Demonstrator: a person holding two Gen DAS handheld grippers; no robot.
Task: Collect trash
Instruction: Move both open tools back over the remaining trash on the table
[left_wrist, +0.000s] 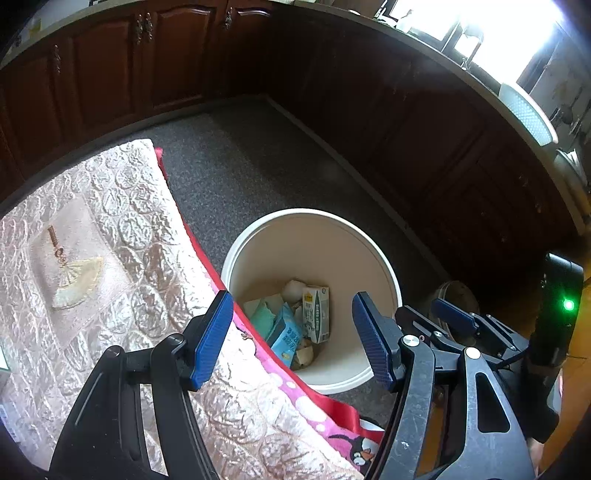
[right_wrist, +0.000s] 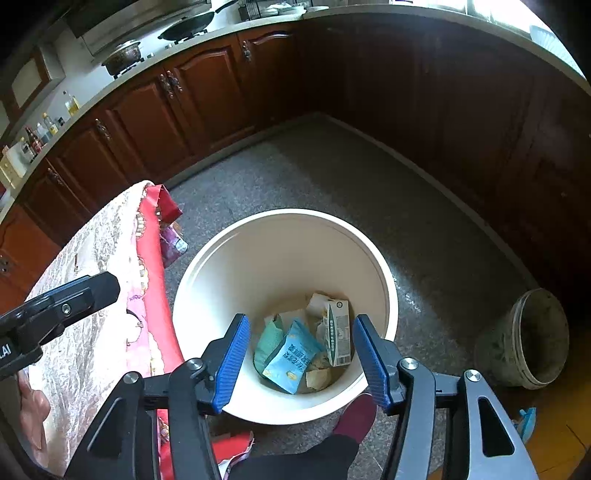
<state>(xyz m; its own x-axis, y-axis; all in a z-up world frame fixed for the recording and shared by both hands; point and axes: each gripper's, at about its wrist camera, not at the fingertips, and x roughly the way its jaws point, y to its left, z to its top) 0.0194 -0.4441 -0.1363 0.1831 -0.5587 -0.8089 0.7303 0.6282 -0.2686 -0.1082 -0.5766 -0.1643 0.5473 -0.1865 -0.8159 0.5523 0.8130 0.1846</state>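
- We hold both grippers over the white bin (right_wrist: 284, 254) on the floor, next to the bench (left_wrist: 92, 236) with its shiny cloth.
- Our right gripper (right_wrist: 301, 360) has its fingers apart with nothing in them. Our left gripper (left_wrist: 291, 339) is the same.
- The trash lies below the fingers, at the bottom of the bin: a blue packet (right_wrist: 291, 360), a green packet (right_wrist: 269, 341) and a milk carton (right_wrist: 338, 332).
- The carton's long side points up the bin wall.
- The right gripper looks nearer, straight over the bin.
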